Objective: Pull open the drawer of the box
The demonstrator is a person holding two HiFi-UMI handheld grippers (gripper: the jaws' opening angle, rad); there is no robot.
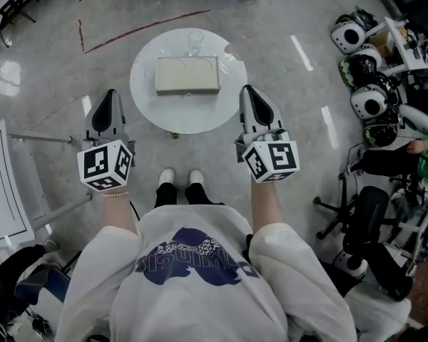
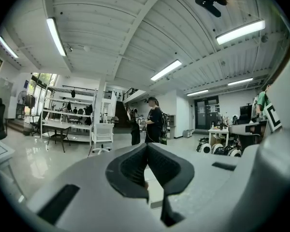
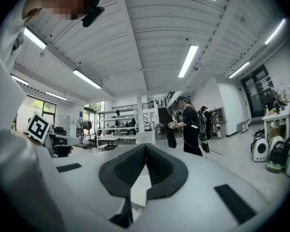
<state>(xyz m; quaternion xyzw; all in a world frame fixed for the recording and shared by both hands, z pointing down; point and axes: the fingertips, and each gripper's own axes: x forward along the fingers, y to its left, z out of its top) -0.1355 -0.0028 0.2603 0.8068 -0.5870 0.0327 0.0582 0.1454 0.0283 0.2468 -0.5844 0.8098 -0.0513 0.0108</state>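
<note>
Two grippers: left gripper (image 1: 110, 94) and right gripper (image 1: 247, 90), one in each of the person's hands, both pointing roughly level.
Left jaws: closed tip to tip in the left gripper view (image 2: 146, 147), nothing between them.
Right jaws: closed the same way in the right gripper view (image 3: 145, 147), holding nothing.
Table: round white table (image 1: 148, 109) on the grey floor, ahead of the person's white shoes (image 1: 178, 177).
Box: beige flat box (image 1: 187, 75) lying at the middle of the table, touched by neither gripper.
Drawer: no gap visible on the box from above, looks closed; can't tell which side is the drawer front.
Left gripper place: off the table's left side, tip near the rim but apart from it.
Right gripper place: at the table's right rim in the head view, well apart from the box.
Clear item: something see-through (image 1: 196, 43) on the table behind the box, too faint to identify.
Gripper views: both show the ceiling and room beyond the table, with a bystander (image 2: 154, 121) in dark clothes.
</note>
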